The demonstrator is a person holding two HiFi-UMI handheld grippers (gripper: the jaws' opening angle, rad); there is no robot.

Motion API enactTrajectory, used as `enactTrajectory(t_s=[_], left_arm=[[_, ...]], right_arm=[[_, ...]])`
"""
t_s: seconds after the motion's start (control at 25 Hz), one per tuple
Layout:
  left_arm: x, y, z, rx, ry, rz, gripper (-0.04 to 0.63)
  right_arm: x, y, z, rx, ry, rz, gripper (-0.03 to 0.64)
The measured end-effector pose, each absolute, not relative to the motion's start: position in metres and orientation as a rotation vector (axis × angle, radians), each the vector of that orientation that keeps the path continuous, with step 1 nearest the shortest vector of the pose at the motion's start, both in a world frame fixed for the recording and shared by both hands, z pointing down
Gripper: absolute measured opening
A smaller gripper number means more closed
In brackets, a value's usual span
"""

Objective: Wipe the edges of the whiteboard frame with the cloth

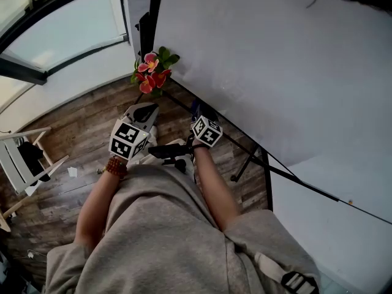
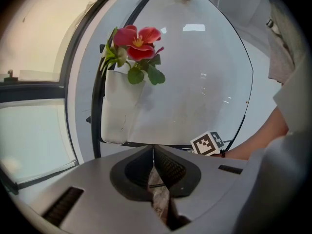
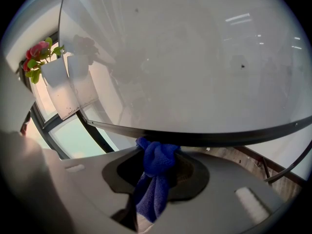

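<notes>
The whiteboard (image 1: pixel 263 60) leans at the upper right, its black frame (image 1: pixel 245 141) running along the lower edge. My right gripper (image 1: pixel 197 112) is shut on a knotted blue cloth (image 3: pixel 157 162). The cloth presses up against the underside of the frame's bottom edge (image 3: pixel 204 138), near the lower left corner. My left gripper (image 1: pixel 144 111) hangs left of it, below the flowers and apart from the board. In the left gripper view its jaws (image 2: pixel 154 154) are closed together with nothing between them. The right gripper's marker cube (image 2: pixel 209 144) shows under the board (image 2: pixel 195 82).
Red and pink flowers (image 1: pixel 152 72) sit in a white holder (image 2: pixel 119 106) at the board's lower left corner. Black stand legs (image 1: pixel 251 158) reach down to the wood floor (image 1: pixel 79 127). A white rack (image 1: pixel 24 158) stands at the left, with a window (image 1: pixel 67 29) behind.
</notes>
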State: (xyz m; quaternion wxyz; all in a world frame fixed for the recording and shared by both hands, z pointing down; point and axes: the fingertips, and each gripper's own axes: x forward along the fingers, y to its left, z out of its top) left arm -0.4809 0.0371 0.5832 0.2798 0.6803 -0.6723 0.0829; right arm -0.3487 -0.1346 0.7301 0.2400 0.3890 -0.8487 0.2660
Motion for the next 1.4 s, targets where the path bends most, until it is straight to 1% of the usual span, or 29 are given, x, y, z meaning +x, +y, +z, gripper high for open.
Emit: enactTrajectory(t_s=[0.8,1.4], left_arm=[[-0.525,0.082,0.584,1.656,-1.927,0.169,0.015],[-0.557,0.147,0.578,1.452,-2.098,0.131,0.015]], right_arm=[[-0.418,-0.114,0.727,0.935,-2.371,0.692,0.129],[-0.488,-0.094,0.727,0.909,-2.363,0.815,0.129]])
